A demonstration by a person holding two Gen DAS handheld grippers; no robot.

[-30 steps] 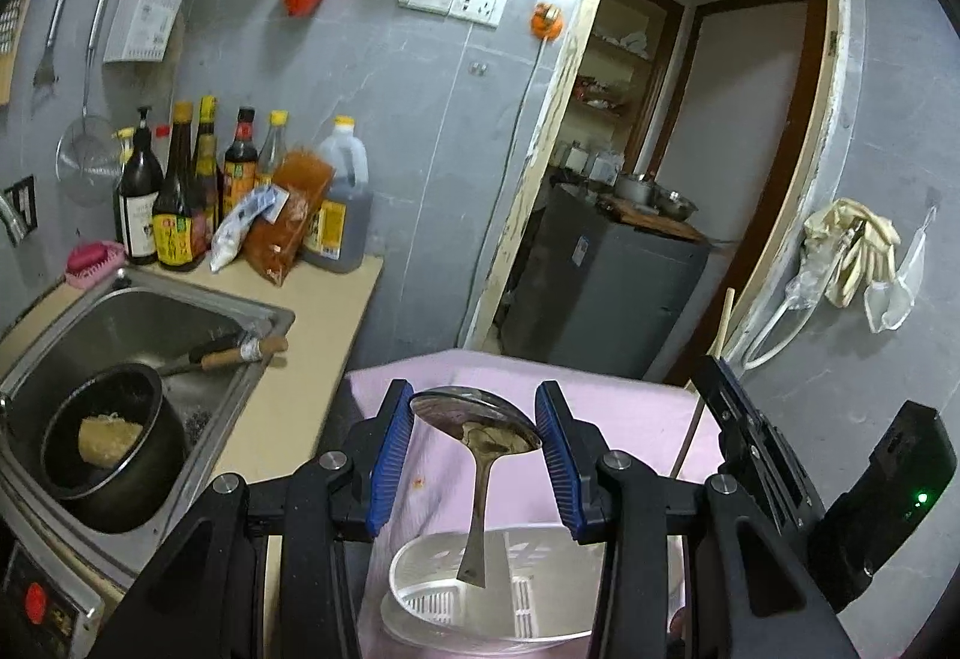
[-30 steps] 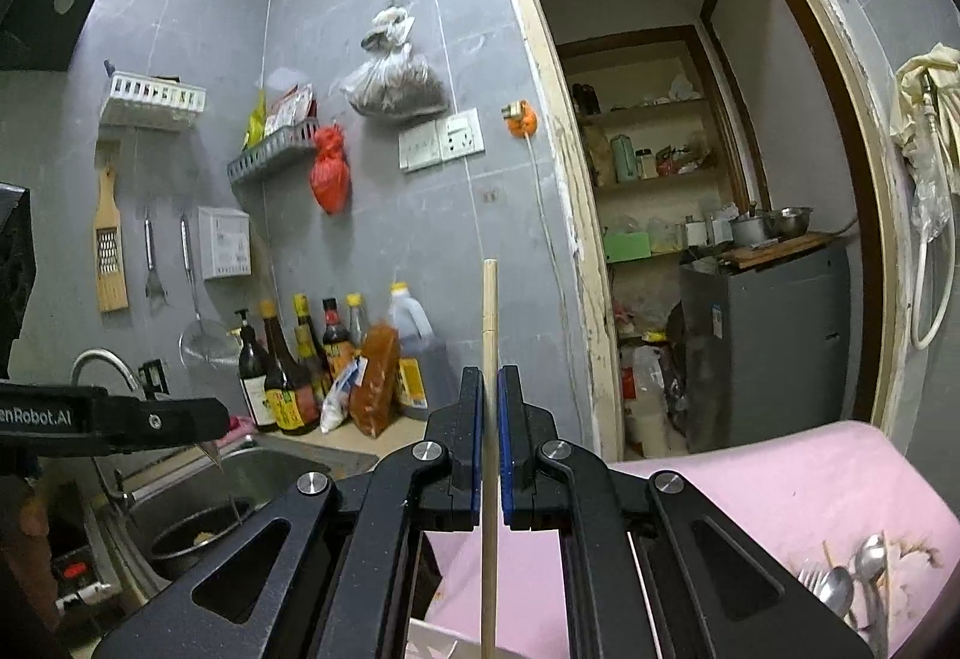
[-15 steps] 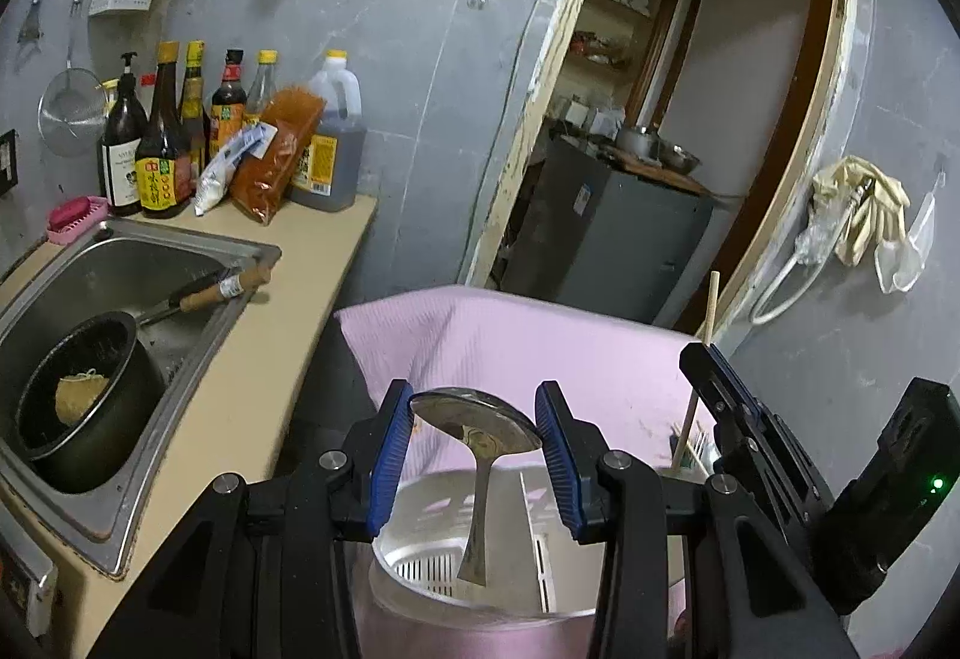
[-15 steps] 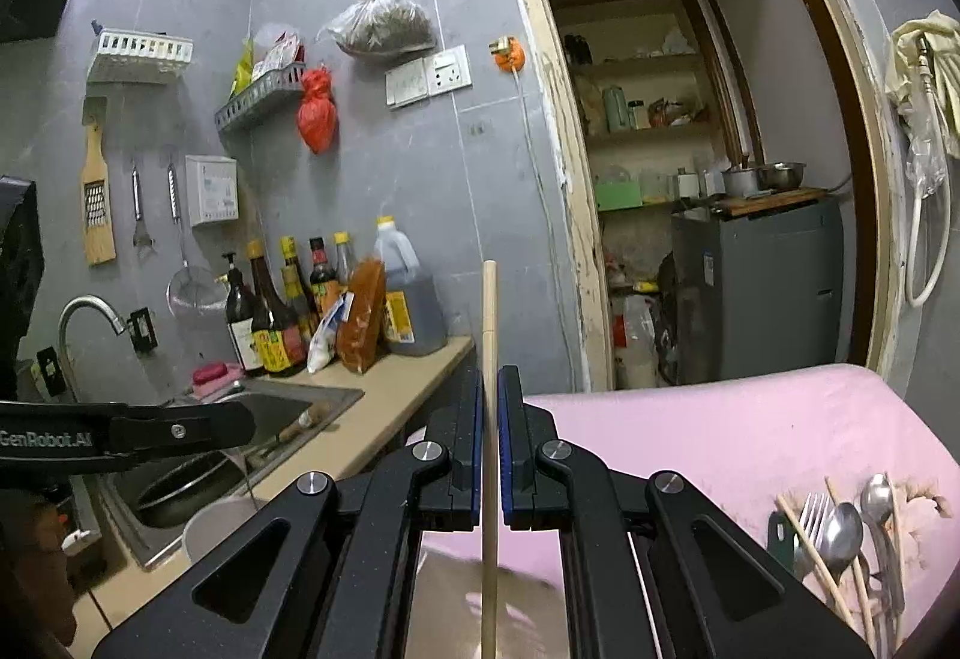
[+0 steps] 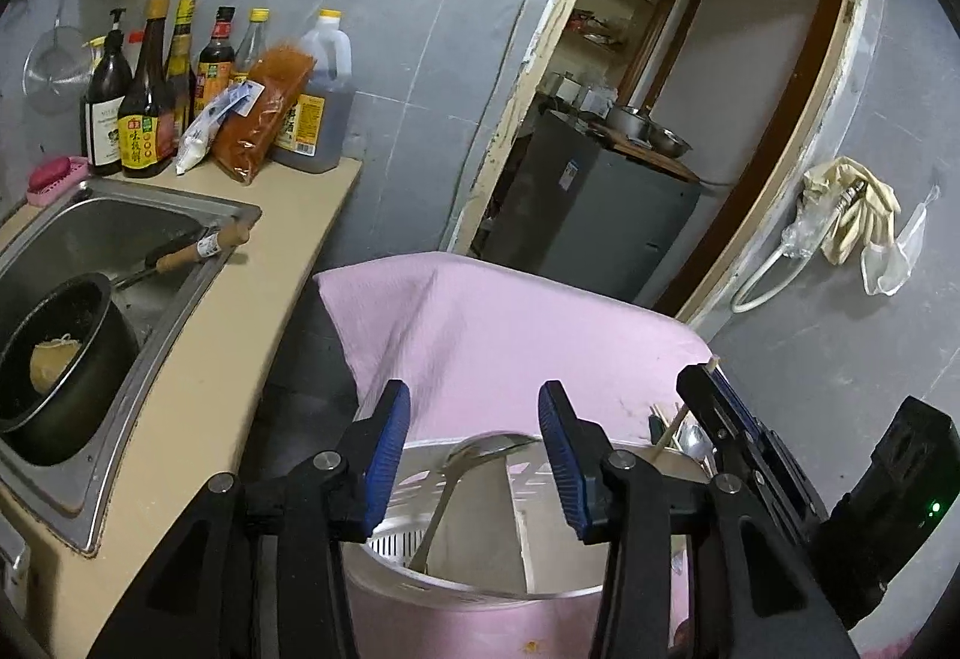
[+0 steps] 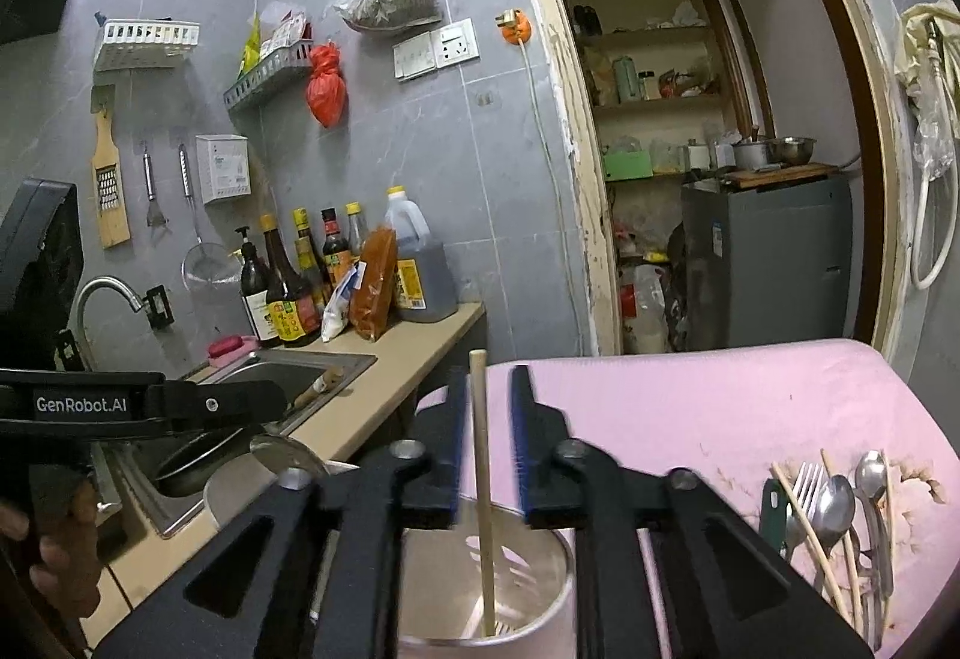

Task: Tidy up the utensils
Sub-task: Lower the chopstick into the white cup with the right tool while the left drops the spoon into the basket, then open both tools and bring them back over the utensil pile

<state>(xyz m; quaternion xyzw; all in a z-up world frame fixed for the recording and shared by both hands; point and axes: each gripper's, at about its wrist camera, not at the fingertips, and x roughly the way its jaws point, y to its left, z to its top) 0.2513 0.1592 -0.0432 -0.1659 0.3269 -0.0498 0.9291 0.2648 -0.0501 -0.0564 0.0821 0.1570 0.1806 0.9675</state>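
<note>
Looking through the left camera, you had the left tongs [image 5: 474, 446] right over the white holder [image 5: 456, 587] on the pink cloth [image 5: 510, 335]. Their blue pads were opening, and nothing was pinched between them. The big spoon [image 5: 474, 455] was already down in the left half of the holder, leaning on its wall with the bowl end up. So that drop looked done.

In the right camera, your right tongs [image 6: 487, 443] were opening too. The chopstick [image 6: 483, 491] stood between the pads, but they were not pressing on it, and its bottom end sat inside the holder. That was the letting-go step as well.

More forks, spoons and chopsticks [image 6: 840, 515] lay in a pile on the cloth, far to the right. Next, I think you needed to lift both tongs straight up, clear of the holder, then go over to that pile.
</note>
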